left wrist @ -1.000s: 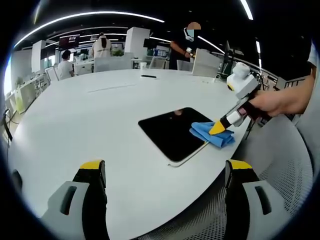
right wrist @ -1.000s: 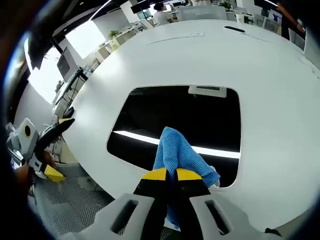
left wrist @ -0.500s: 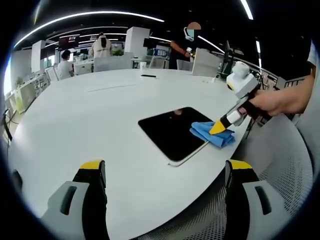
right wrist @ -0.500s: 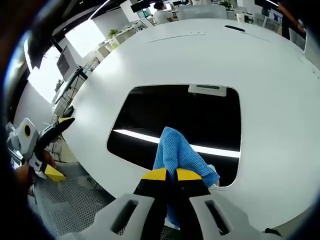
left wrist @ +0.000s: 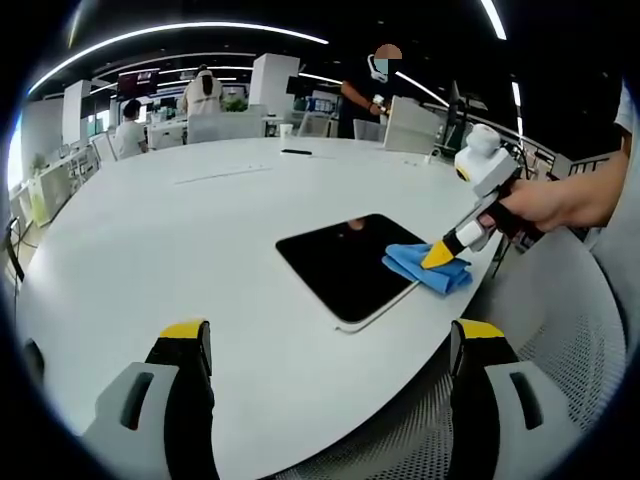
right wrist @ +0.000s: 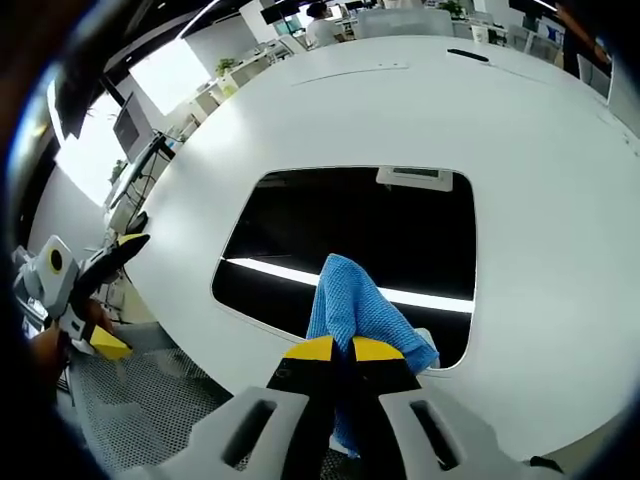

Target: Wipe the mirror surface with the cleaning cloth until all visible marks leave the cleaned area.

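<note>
The mirror (right wrist: 350, 240) lies flat on the white tabletop (right wrist: 540, 180), near its edge, dark and reflecting a ceiling light strip; I can make out no distinct marks on it from either view; the blue cleaning cloth (right wrist: 355, 310) rests on the mirror's near corner, bunched, one end pinched in my right hand-held gripper (right wrist: 335, 350), whose yellow-tipped jaws are clamped together on it; in the left gripper view the same cloth (left wrist: 425, 267) sits at the mirror's (left wrist: 345, 262) right corner under that gripper (left wrist: 440, 256); over the last second almost nothing has changed, only a slight drift of cloth and gripper toward the edge, so I judge the wipe is barely advancing and most of the glass remains to be covered; my left hand-held gripper (left wrist: 325, 345) hangs off the tabletop's edge, jaws wide apart, holding nothing.
</note>
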`<state>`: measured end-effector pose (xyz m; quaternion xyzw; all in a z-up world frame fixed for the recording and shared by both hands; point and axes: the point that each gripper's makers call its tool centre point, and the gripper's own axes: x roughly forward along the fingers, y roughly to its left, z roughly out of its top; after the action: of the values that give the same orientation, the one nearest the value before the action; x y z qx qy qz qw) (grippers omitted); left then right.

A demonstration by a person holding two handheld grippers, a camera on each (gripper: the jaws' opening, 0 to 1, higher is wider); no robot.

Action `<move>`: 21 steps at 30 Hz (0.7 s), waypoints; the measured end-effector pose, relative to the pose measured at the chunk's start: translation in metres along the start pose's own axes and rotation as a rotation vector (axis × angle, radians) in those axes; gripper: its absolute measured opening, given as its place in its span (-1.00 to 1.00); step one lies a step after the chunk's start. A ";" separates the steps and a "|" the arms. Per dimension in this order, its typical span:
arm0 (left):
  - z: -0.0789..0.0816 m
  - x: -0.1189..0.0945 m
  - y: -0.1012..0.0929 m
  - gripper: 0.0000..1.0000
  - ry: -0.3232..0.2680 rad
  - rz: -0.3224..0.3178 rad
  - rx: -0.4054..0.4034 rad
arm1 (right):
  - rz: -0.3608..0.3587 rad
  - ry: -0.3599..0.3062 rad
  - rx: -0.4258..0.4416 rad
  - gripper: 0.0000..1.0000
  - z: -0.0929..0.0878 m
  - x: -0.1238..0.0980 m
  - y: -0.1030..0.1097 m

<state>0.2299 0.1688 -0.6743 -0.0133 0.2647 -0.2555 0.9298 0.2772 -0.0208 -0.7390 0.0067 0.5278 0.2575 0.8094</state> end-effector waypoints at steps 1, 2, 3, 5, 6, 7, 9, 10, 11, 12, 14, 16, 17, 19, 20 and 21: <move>0.000 0.000 0.000 0.98 -0.001 0.000 0.000 | 0.001 0.000 0.003 -1.00 0.000 0.000 -0.001; 0.000 0.000 0.000 0.98 -0.002 0.001 -0.001 | 0.001 0.000 0.006 -1.00 0.000 -0.001 -0.002; 0.000 0.000 0.000 0.98 -0.002 0.001 -0.001 | 0.001 0.000 0.009 -1.00 0.000 -0.001 -0.003; 0.000 0.000 0.000 0.98 -0.002 0.000 -0.002 | 0.001 0.000 0.013 -1.00 0.000 -0.001 -0.004; 0.000 0.000 0.000 0.98 -0.002 0.000 -0.002 | 0.000 -0.001 0.012 -1.00 0.000 -0.001 -0.004; 0.000 0.000 0.000 0.98 -0.001 0.000 -0.002 | 0.000 -0.002 0.013 -1.00 0.000 -0.001 -0.005; 0.000 0.000 0.000 0.98 -0.002 0.001 -0.002 | 0.000 -0.002 0.013 -1.00 -0.001 -0.002 -0.005; 0.000 0.000 0.000 0.98 -0.002 0.001 -0.003 | 0.000 -0.002 0.014 -1.00 -0.001 -0.002 -0.006; 0.000 0.000 0.000 0.98 -0.002 0.001 -0.004 | 0.001 -0.003 0.017 -1.00 -0.001 -0.003 -0.007; 0.000 0.000 0.000 0.98 -0.002 0.001 -0.004 | 0.001 -0.003 0.018 -1.00 -0.001 -0.003 -0.007; 0.001 0.000 0.000 0.98 -0.008 0.000 -0.011 | -0.001 -0.004 0.021 -1.00 -0.001 -0.004 -0.009; 0.002 -0.001 0.000 0.98 -0.011 -0.001 -0.016 | -0.003 -0.005 0.022 -1.00 -0.002 -0.005 -0.011; 0.002 -0.001 0.000 0.98 -0.011 -0.001 -0.015 | -0.004 -0.005 0.022 -1.00 -0.002 -0.005 -0.011; 0.002 -0.001 0.000 0.98 -0.012 -0.002 -0.016 | -0.006 -0.007 0.025 -1.00 -0.002 -0.006 -0.014; 0.002 -0.001 0.000 0.98 -0.012 -0.002 -0.016 | -0.007 -0.008 0.029 -1.00 -0.003 -0.007 -0.016; 0.002 -0.001 0.000 0.98 -0.011 -0.002 -0.014 | -0.008 -0.009 0.032 -1.00 -0.003 -0.007 -0.017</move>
<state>0.2303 0.1689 -0.6722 -0.0217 0.2616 -0.2545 0.9308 0.2795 -0.0396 -0.7388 0.0187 0.5283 0.2456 0.8125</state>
